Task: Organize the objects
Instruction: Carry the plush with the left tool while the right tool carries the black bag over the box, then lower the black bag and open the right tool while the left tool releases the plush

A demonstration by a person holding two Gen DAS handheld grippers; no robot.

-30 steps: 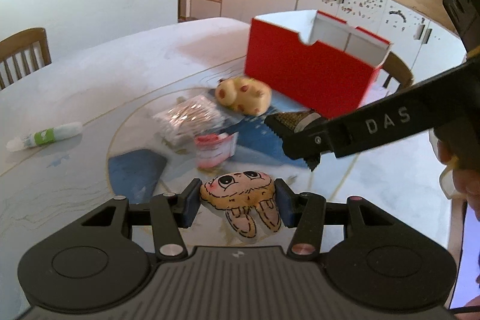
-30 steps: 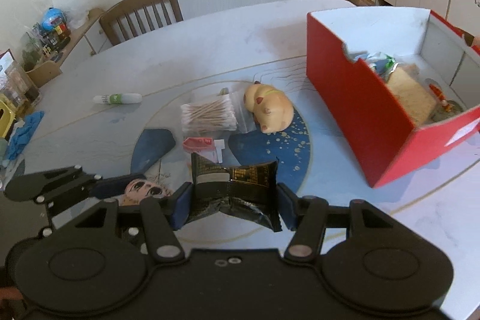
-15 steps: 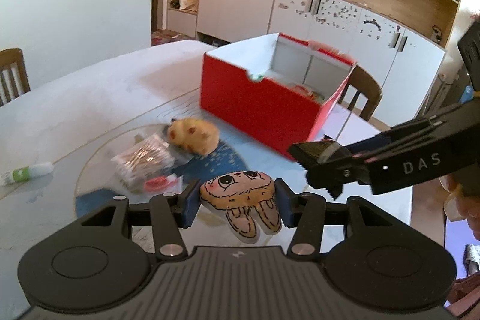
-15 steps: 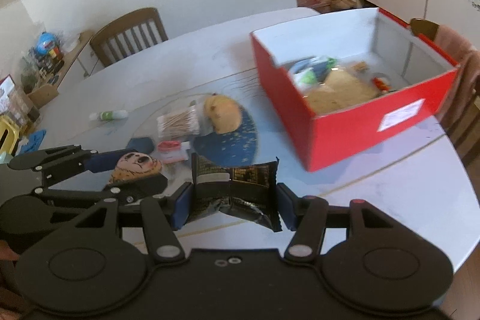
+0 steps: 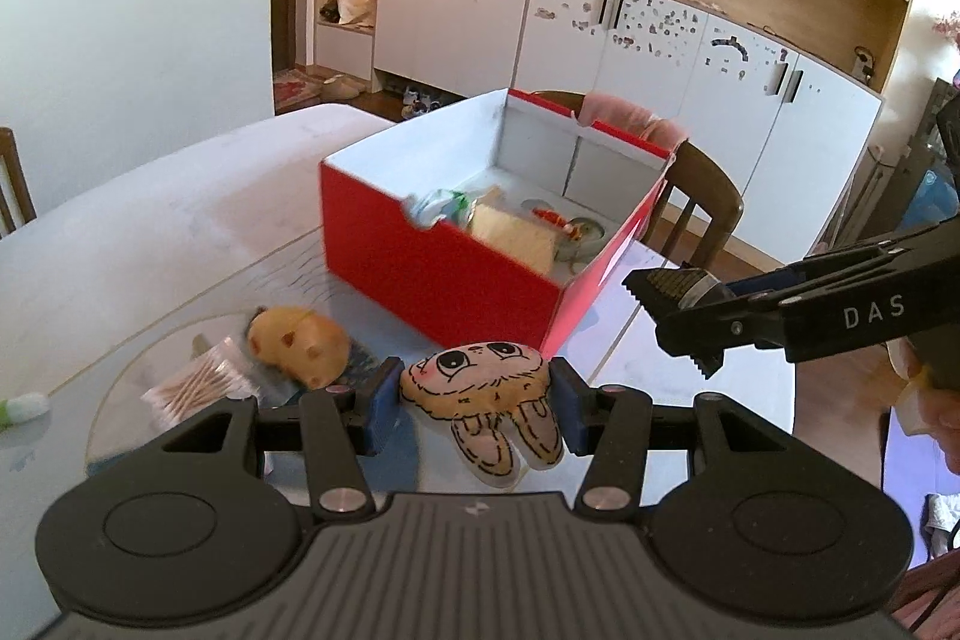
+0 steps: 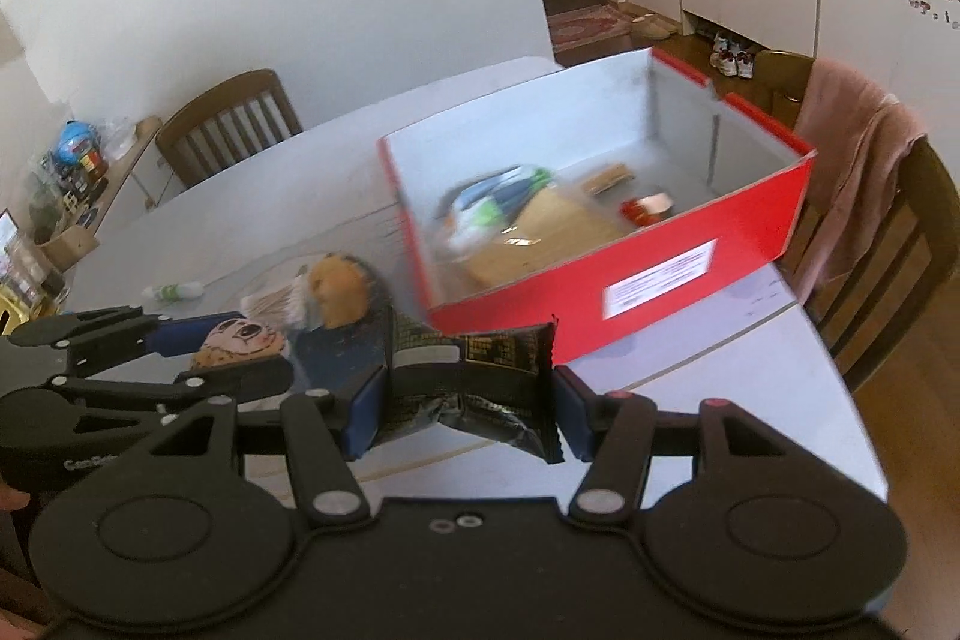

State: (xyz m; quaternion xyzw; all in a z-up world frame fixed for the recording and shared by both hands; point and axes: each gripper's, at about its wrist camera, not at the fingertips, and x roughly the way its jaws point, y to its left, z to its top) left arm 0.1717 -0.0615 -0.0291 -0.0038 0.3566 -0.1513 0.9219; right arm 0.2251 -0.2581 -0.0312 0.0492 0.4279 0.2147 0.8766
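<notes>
My left gripper (image 5: 475, 400) is shut on a flat cartoon rabbit toy (image 5: 480, 388) and holds it above the table, in front of the red box (image 5: 444, 274). My right gripper (image 6: 465, 403) is shut on a black snack packet (image 6: 474, 388), also held above the table just short of the red box (image 6: 630, 280). The box is open and holds several items. The right gripper also shows at the right of the left wrist view (image 5: 684, 322), and the left gripper with the toy shows at the left of the right wrist view (image 6: 240, 346).
A yellow plush (image 5: 300, 343), a bag of cotton swabs (image 5: 198, 385) and a small green-and-white tube (image 6: 174, 291) lie on the table (image 5: 150, 220). Wooden chairs stand at the far left (image 6: 228, 130) and behind the box (image 6: 888, 220).
Both grippers have risen and moved toward the red box with their items still held. The box interior now shows more fully in both views.
</notes>
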